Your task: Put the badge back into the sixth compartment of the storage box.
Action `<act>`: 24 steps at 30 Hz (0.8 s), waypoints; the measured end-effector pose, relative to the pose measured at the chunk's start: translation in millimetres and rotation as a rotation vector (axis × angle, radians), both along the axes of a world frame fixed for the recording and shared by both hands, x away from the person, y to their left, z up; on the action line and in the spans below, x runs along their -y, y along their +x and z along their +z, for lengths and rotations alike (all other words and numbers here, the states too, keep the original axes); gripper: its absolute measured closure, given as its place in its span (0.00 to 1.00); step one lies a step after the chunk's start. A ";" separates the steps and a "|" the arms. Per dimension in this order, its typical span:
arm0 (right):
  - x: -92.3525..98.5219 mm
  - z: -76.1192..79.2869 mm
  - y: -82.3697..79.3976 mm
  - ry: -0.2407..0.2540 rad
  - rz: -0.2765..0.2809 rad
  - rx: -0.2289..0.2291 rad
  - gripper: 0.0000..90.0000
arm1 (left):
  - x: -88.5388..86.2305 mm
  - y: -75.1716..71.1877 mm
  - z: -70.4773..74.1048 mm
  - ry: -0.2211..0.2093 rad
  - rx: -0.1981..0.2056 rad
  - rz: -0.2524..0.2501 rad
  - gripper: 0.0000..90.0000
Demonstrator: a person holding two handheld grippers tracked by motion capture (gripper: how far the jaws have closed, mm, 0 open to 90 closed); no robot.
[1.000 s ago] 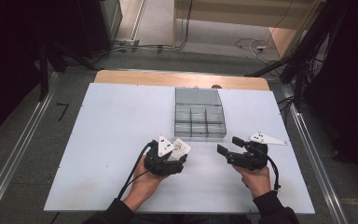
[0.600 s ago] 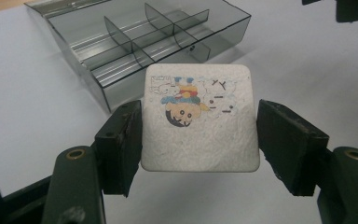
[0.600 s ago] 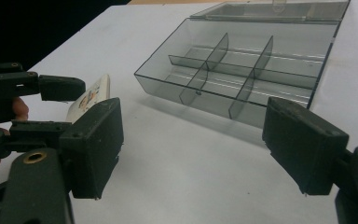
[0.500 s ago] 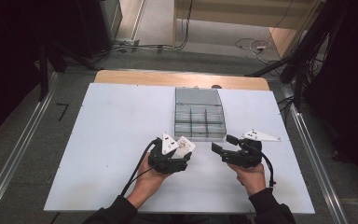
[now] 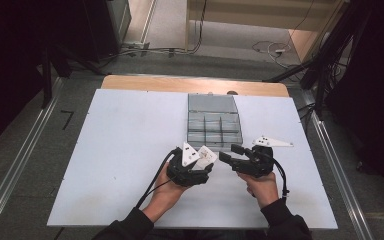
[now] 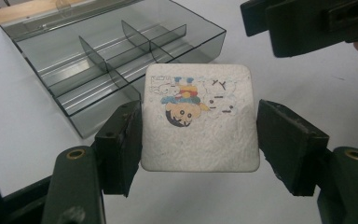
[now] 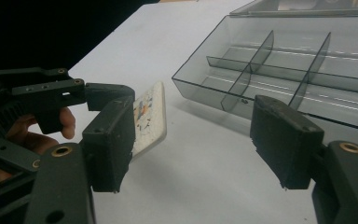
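Step in hand, as judged: handover of a white square textured tile with a cartoon print [image 6: 199, 116] from left tool [image 6: 199, 140] to right tool [image 7: 193, 144], beside a smoke-grey clear plastic compartment box [image 5: 214, 120] on the white counter [image 5: 120, 140].

Left tool: clamped on the tile, one pad [image 6: 121, 144] against each of two opposite edges; printed face up toward its camera, picture upside down in that view; tile carried clear of the counter.

Right tool: jaws partly spread, just been closing, nothing between them. Near jaw just beside the tile's free edge, in front of it in the right gripper view; contact not confirmable.

Advice for the step: line up the right tool square to the tile's free end, one jaw on each side; close until both pads bear on it; loosen the left tool only after that. Risk if released early: a drop onto the counter short of the box.

Position of tile: between the two tools, just short of the box's near corner, near the counter's middle in the high view [image 5: 206, 156]. Box compartments visibly bare; hinged lid lying open at the far side.
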State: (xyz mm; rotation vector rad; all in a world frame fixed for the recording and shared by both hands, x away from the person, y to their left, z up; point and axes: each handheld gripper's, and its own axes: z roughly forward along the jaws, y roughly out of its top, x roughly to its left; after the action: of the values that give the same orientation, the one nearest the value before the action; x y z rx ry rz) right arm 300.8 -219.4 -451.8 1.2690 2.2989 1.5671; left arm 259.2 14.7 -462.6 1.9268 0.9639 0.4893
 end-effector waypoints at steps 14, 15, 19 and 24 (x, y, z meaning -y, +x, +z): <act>-10.5 -8.8 10.2 0.084 0.071 -0.103 0.48 | 12.8 1.0 4.0 -0.014 0.025 -0.005 0.37; -11.4 -10.1 11.4 0.102 0.080 -0.123 0.51 | 13.9 0.6 4.5 -0.019 0.030 -0.003 0.37; -15.0 -17.1 18.0 0.215 0.148 -0.238 0.72 | 16.2 -0.6 5.4 -0.009 0.054 -0.006 0.37; -13.6 -17.2 21.5 0.249 0.151 -0.245 0.90 | 9.5 -0.8 6.4 -0.007 0.046 -0.017 0.25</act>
State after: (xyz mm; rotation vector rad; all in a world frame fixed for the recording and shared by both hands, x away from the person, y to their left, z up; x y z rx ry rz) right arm 322.3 -205.8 -469.0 1.4455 2.4556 1.8963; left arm 258.4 5.2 -456.2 1.9079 0.9181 0.5184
